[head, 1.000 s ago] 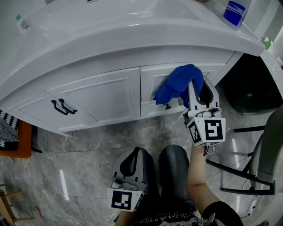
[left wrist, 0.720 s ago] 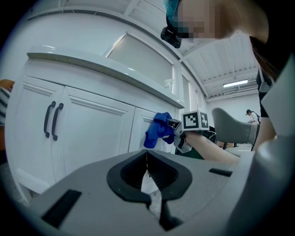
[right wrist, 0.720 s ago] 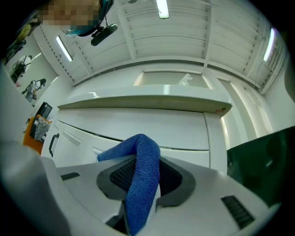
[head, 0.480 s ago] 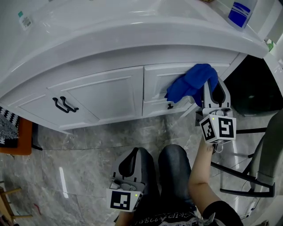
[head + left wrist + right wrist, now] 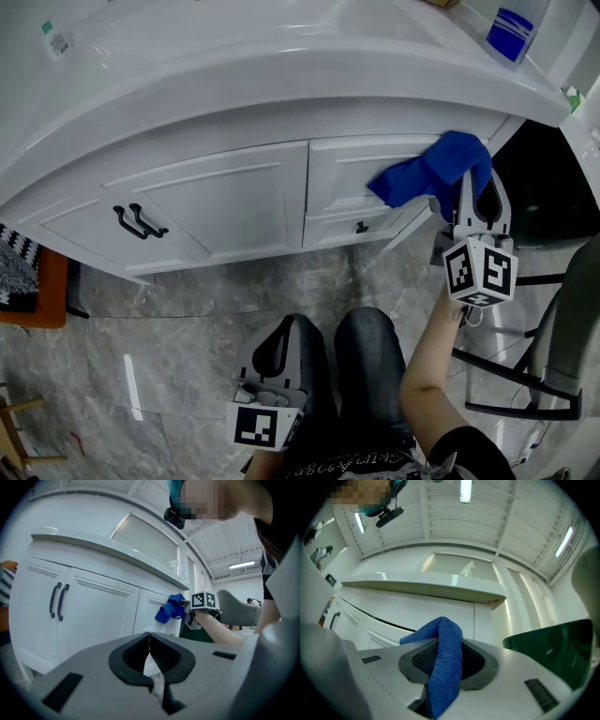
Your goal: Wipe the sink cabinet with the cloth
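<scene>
Blue cloth [image 5: 429, 174] pinched in right tool [image 5: 472, 199], draped fwd onto cabinet [image 5: 234, 202] front; left tool [image 5: 278, 342] closed, empty.

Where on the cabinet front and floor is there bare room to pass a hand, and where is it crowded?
Free: the wide door panel between the black handles and the centre seam; the marble floor between cabinet base and the person's knees. Crowded: the right end, where the right gripper holds the blue cloth near the small knob.

We are seeing open floor [image 5: 187, 309] before the cabinet [image 5: 216, 202]; countertop [image 5: 281, 66] overhanging above, chair [image 5: 562, 347] crowding our right side.
</scene>
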